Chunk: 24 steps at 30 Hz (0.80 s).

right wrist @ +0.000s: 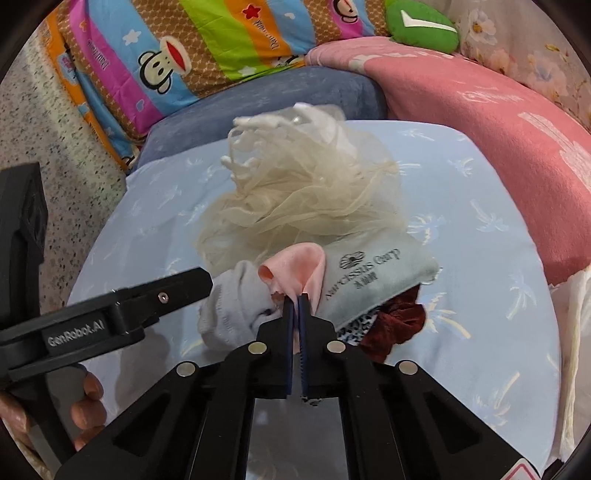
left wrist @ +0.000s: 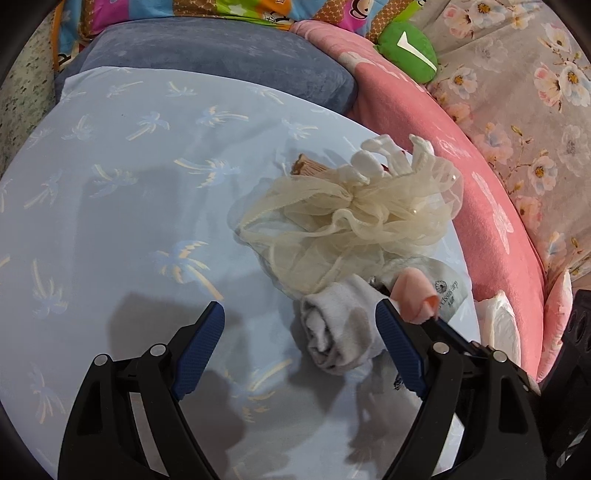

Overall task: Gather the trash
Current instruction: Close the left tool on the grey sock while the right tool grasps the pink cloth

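Observation:
A pile of small items lies on a light blue palm-print sheet (left wrist: pixel 110 206): a cream mesh ruffle (left wrist: pixel 347 218), a rolled grey sock (left wrist: pixel 332 332), a grey printed cloth (right wrist: pixel 373 284), a pink cloth (right wrist: pixel 299 269), a dark red scrunchie (right wrist: pixel 399 325). My right gripper (right wrist: pixel 295 301) is shut on the pink cloth, which also shows in the left wrist view (left wrist: pixel 413 295). My left gripper (left wrist: pixel 301 314) is open, just above the grey sock, which sits between its fingers. It also shows at the left of the right wrist view (right wrist: pixel 199 277).
A blue-grey pillow (left wrist: pixel 221 62) lies behind the sheet, a pink blanket (left wrist: pixel 480 192) to the right, a colourful cartoon quilt (right wrist: pixel 184 55) and a green plush (right wrist: pixel 421 26) at the back. White padding (left wrist: pixel 498 325) sits by the blanket's lower edge.

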Available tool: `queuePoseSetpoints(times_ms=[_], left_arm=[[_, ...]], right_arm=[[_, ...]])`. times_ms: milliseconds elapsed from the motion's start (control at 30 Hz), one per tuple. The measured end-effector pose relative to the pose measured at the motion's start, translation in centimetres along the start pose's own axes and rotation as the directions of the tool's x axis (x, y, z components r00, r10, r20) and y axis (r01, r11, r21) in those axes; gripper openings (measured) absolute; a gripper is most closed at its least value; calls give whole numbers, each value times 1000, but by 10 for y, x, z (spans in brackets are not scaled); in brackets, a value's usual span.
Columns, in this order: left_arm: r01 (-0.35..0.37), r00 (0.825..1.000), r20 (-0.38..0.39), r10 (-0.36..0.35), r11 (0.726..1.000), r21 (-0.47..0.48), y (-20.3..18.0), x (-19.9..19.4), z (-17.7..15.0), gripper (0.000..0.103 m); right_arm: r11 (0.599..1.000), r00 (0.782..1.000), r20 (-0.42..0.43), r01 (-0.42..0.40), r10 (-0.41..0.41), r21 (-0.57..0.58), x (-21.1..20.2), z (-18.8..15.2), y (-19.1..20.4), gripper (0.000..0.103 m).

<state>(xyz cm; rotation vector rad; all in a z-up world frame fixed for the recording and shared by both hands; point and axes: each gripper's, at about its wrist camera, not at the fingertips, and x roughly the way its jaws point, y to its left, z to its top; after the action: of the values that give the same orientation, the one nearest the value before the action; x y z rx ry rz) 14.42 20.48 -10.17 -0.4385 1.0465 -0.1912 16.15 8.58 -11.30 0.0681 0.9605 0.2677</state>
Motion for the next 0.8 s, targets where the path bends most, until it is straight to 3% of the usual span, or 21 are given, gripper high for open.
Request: queuePoseSetpoints(times_ms=[300, 333, 367, 500, 533, 800], left_arm=[[33, 999, -30, -31, 998, 47, -31, 16, -8, 80], [27, 999, -34, -25, 998, 52, -33, 18, -9, 75], [33, 999, -41, -30, 998, 54, -35, 20, -8, 65], [31, 998, -61, -27, 997, 72, -40, 20, -10, 49], [32, 998, -61, -28, 996, 79, -41, 18, -12, 40], [46, 999, -24, -44, 989, 140, -68, -5, -15, 30]], right_arm=[[999, 997, 77, 4, -7, 42, -43, 7, -16, 2], [999, 996, 85, 4, -8, 45, -47, 8, -17, 2], [999, 996, 93, 4, -9, 47, -52, 8, -19, 2], [998, 992, 126, 0, -8, 62, -71, 8, -28, 2], [998, 991, 135, -1, -8, 67, -75, 9, -30, 2], [996, 979, 201, 4, -22, 92, -113, 9, -45, 2]])
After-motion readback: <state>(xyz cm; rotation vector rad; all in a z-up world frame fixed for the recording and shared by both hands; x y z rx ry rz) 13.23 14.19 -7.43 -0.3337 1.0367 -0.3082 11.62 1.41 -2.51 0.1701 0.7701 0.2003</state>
